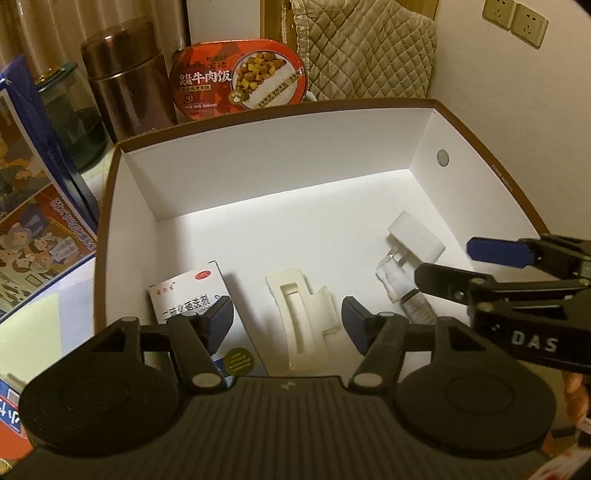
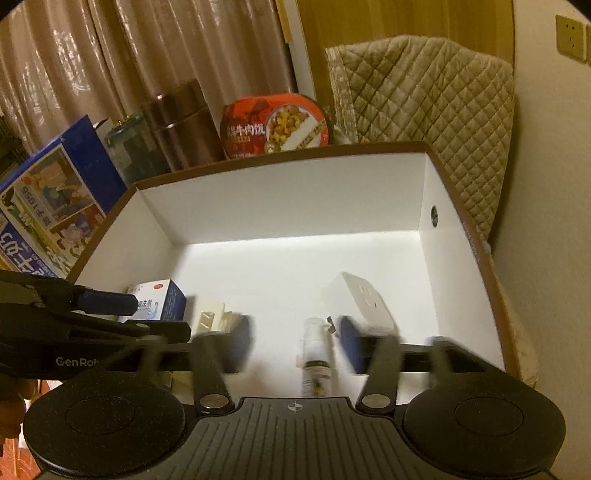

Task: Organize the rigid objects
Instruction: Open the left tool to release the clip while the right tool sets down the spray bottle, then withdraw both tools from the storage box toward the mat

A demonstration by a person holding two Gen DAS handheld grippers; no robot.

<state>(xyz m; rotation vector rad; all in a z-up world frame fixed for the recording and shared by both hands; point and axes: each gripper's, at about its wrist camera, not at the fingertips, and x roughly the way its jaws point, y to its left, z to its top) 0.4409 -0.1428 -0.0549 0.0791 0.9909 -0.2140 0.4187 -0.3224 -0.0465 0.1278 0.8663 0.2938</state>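
Note:
An open cardboard box (image 1: 277, 155) (image 2: 288, 199), white inside with a brown rim, holds a small medicine carton (image 1: 188, 291) (image 2: 162, 299), a cream hair claw clip (image 1: 303, 325) (image 2: 212, 319), a small spray bottle (image 1: 397, 282) (image 2: 314, 358) and a white plug adapter (image 1: 415, 236) (image 2: 358, 299). My left gripper (image 1: 286, 317) (image 2: 147, 314) is open over the box's near side; the clip lies between its fingers, untouched. My right gripper (image 2: 295, 343) (image 1: 454, 264) is open too. The bottle lies between its blurred fingers, and the pads do not press on it.
Behind the box stand a copper thermos (image 1: 129, 81), a red instant rice bowl (image 1: 240, 81) and a glass jar (image 1: 70, 114). A blue illustrated carton (image 1: 33, 206) leans at the left. A quilted beige cover (image 1: 369, 48) and wall sockets (image 1: 515, 20) are at the right.

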